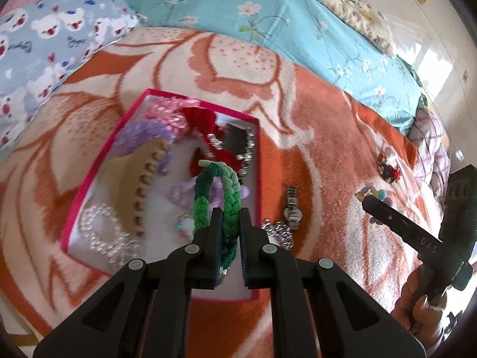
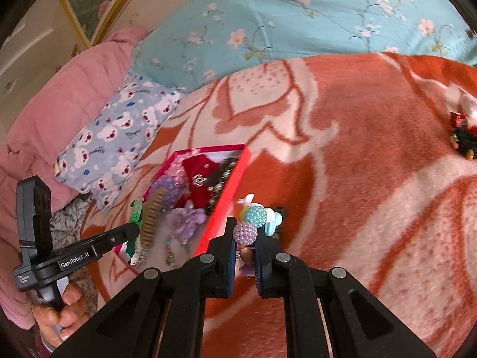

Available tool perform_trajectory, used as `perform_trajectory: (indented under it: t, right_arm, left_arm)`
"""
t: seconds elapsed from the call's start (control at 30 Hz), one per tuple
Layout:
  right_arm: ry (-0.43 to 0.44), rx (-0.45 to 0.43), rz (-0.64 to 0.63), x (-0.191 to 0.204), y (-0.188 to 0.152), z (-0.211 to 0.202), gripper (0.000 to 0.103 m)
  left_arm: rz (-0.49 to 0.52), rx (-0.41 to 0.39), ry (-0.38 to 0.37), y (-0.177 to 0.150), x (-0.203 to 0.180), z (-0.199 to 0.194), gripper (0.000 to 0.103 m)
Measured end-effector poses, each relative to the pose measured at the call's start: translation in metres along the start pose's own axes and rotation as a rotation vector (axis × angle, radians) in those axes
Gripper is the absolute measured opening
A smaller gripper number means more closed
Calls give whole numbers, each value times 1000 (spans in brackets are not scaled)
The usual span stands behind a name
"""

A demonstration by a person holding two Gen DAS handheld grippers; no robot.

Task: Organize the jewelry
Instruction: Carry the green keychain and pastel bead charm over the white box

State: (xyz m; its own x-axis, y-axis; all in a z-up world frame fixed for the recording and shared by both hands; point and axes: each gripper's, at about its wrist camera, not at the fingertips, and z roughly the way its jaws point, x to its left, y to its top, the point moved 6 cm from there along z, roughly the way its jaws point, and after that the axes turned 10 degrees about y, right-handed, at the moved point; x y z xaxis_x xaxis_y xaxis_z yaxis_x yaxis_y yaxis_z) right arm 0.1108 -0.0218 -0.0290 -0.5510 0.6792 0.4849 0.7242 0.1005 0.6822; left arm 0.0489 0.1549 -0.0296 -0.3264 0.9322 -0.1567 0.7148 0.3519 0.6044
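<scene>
My left gripper (image 1: 230, 213) is shut on a green braided bracelet (image 1: 226, 191) and holds it above the pink-rimmed box (image 1: 98, 152). The box holds a tan hair claw (image 1: 140, 179), pearl strands (image 1: 101, 229), purple and pink scrunchies (image 1: 143, 131) and a red pouch (image 1: 205, 119). My right gripper (image 2: 246, 232) is shut on a bead bracelet (image 2: 253, 217) with purple, teal and pastel balls, just right of the box's red wall (image 2: 226, 188). The right gripper also shows in the left wrist view (image 1: 366, 198). The left gripper also shows in the right wrist view (image 2: 135, 232).
On the orange and cream blanket (image 1: 328, 137) lie a small watch (image 1: 292, 205), a silver chain (image 1: 277, 229) and a red and black hair clip (image 1: 387, 167), which shows again in the right wrist view (image 2: 462, 134). A bear-print pillow (image 1: 44, 44) and blue floral bedding (image 1: 268, 15) lie behind.
</scene>
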Motion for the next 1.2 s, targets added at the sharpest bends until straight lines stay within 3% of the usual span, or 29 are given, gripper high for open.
perform_trajectory:
  t: [0.67,1.2]
  right_arm:
    - [77,66,-69,54,-16,28,9]
    - [180,208,-139,104,-45,101,9]
  left_arm:
    - [-61,-25,42,-10,52,-23,8]
    - [-74,35,94,-22,81,1,8]
